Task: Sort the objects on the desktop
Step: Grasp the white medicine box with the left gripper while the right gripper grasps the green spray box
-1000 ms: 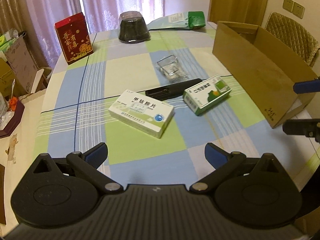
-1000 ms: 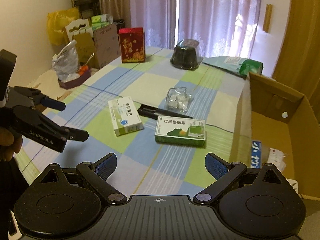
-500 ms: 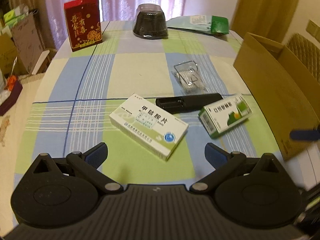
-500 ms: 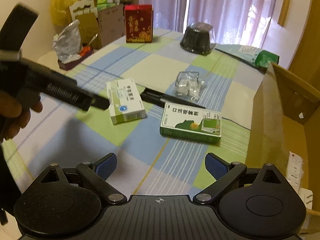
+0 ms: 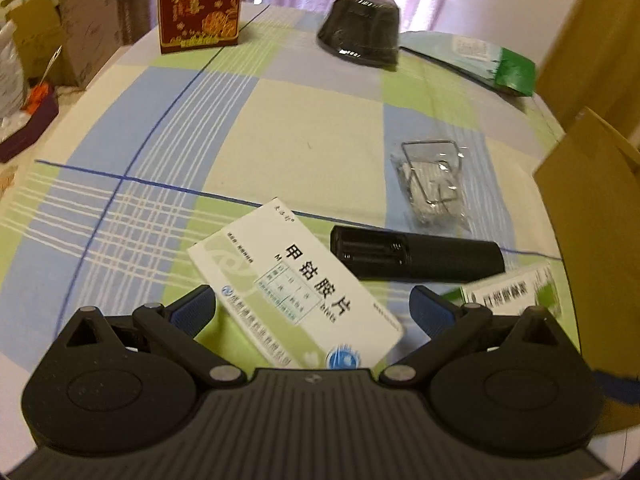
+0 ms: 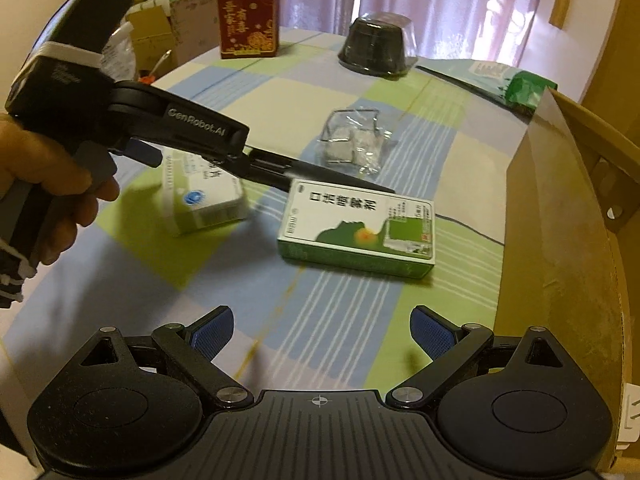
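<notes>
The left gripper (image 5: 310, 312), jaws spread wide, is now straddling the white medicine box (image 5: 296, 294) at the lower centre, having closed in from farther back; a grasp looks imminent. The right gripper (image 6: 322, 330) is hovering open. A black remote (image 5: 416, 258) is lying just behind, the cardboard box (image 6: 560, 216) waiting at right.

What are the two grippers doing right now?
Left gripper: open, around the white box, not clamped.
Right gripper: open, empty.
</notes>
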The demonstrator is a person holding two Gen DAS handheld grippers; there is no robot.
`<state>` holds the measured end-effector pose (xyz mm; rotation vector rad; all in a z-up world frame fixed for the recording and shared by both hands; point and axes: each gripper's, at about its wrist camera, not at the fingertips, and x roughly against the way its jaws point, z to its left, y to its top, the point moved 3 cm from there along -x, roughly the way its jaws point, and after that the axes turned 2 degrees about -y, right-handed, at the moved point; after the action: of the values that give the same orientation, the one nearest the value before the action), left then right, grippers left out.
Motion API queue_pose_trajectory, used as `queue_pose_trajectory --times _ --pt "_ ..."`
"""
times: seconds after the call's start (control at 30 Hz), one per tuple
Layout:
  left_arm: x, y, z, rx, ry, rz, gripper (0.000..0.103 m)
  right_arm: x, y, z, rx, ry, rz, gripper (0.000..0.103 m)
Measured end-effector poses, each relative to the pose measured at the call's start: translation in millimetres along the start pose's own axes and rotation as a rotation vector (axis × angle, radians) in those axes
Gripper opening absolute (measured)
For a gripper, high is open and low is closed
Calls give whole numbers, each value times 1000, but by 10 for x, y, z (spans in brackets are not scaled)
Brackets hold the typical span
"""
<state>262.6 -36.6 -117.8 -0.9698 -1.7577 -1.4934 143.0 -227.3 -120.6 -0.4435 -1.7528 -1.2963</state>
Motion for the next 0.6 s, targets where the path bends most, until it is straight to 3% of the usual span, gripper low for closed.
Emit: queue_pose_trajectory --times 0.2,0.4,0.57,0.6 --pt "-129 -37 -15 -85 42 15 96 -66 46 -52 2 -12 -4 97" --pt "63 -144 85 -199 8 -5 72 -179 227 -107 -61 -38 -21 97" --pt "194 -250 264 -225 -18 7 68 -297 417 -132 -83 -99 -62 98" --pt "213 -264 297 -227 -20 8 68 -324 445 -147 -87 -106 -68 103"
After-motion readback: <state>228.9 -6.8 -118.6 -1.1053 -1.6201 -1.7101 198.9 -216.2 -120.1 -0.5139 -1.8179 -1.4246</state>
